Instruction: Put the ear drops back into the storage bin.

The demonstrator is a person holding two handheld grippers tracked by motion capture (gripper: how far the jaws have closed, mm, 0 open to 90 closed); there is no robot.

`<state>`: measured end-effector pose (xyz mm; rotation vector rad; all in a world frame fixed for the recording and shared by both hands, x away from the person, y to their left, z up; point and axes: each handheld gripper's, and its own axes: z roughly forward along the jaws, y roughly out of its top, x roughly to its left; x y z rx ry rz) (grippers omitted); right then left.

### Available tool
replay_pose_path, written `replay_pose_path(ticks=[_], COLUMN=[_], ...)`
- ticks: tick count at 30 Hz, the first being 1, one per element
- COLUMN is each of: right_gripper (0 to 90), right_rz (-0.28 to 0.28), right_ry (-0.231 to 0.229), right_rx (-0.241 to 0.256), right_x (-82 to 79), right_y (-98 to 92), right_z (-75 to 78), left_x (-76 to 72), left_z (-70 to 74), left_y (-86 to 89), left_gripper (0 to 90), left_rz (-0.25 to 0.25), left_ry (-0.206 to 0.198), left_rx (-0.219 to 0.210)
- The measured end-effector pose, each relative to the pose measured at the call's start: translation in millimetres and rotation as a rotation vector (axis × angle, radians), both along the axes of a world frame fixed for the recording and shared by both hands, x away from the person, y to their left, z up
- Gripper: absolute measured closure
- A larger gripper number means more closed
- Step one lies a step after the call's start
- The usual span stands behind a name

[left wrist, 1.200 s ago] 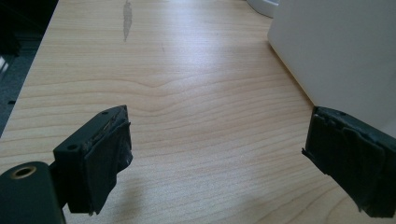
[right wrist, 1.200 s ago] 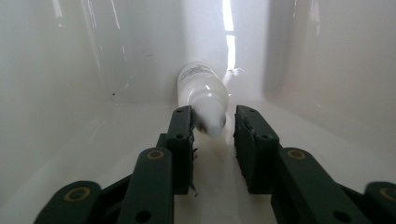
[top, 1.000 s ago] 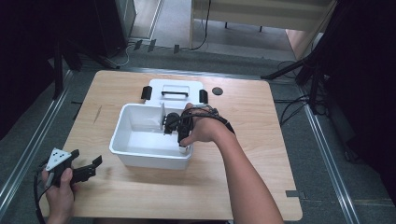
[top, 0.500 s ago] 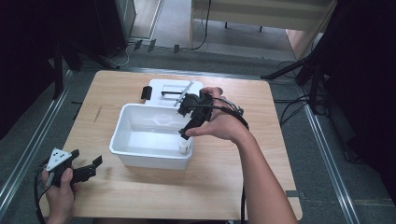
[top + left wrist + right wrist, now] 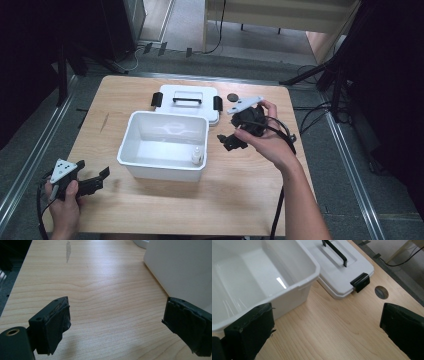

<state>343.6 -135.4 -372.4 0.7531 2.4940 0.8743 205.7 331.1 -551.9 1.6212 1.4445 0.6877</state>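
Standing small bottle (image 5: 198,155), white bin (image 5: 131,144) corner

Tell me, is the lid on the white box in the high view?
No, the lid lies flat on the table behind the open white box.

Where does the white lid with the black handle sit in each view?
High view: lid lies flat behind the white bin, top centre of the table.
Right gripper view: lid at top centre, right of the bin.
Left gripper view: not in it.
Shared landmark: the bin, its wall at upper right there.
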Motion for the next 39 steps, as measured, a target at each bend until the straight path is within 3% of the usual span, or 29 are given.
replay_pose_path(ticks=[13, 22, 25, 31, 39], right_gripper=[0.0, 0.0, 0.0, 0.0, 0.0], right_rz=[-0.167, -0.272, -0.315, -0.375, -0.491], right_ry=[-0.034, -0.029, -0.058, -0.06, -0.097], right_rx=[0.123, 0.202, 0.237, 0.299, 0.395], right_x=[-20.4, -38.0, -47.4, -66.5, -101.3], right_y=[-75.8, -123.7, -140.4, -167.2, -206.2], right_z=[-48.6, -87.8, -101.8, -127.2, -159.8], left_x=[-1.0, -1.6, -2.0, -2.5, -3.9], left_z=[0.2, 0.3, 0.3, 0.4, 0.9], left_y=[-2.0, -3.9, -4.0, -4.8, -5.6], left_gripper=[7.8, 7.8, 7.8, 7.8, 7.8], left_rz=[-0.001, 0.004, 0.007, 0.008, 0.015], left_ry=[-0.004, -0.011, -0.014, -0.018, -0.028], left_rx=[0.014, 0.032, 0.027, 0.04, 0.052])
